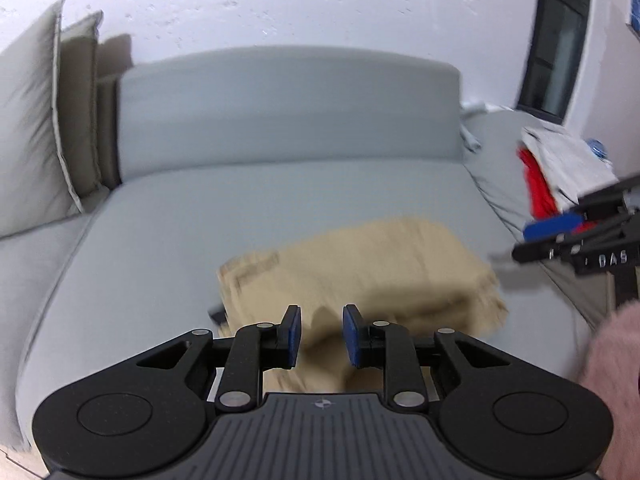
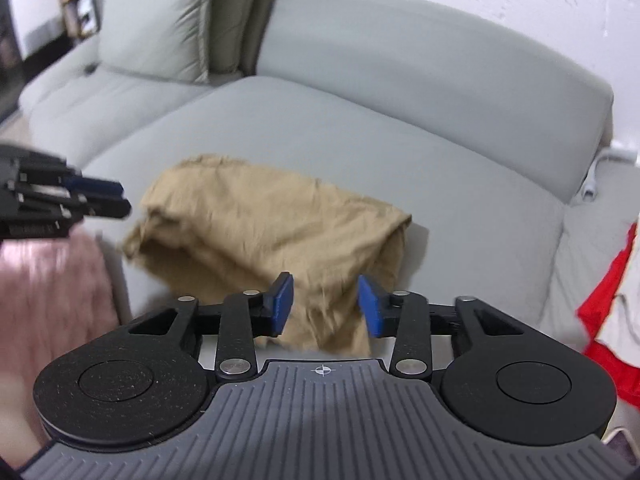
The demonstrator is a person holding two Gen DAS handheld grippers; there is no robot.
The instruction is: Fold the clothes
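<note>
A tan garment [image 1: 360,276] lies folded into a thick bundle on the grey sofa seat [image 1: 240,208]; it also shows in the right wrist view [image 2: 272,232]. My left gripper [image 1: 321,334] is open and empty, hovering just above the bundle's near edge. My right gripper [image 2: 325,306] is open and empty, over the bundle's near right corner. The right gripper shows at the right edge of the left wrist view [image 1: 560,236]; the left gripper shows at the left edge of the right wrist view [image 2: 92,198]. Both frames are motion-blurred.
A red and white pile of clothes [image 1: 560,172] lies on the sofa to the right, also in the right wrist view [image 2: 612,292]. Beige cushions [image 1: 36,120] lean at the left. A pink fluffy sleeve [image 2: 52,292] shows at the frame edges. The sofa backrest [image 1: 288,108] is behind.
</note>
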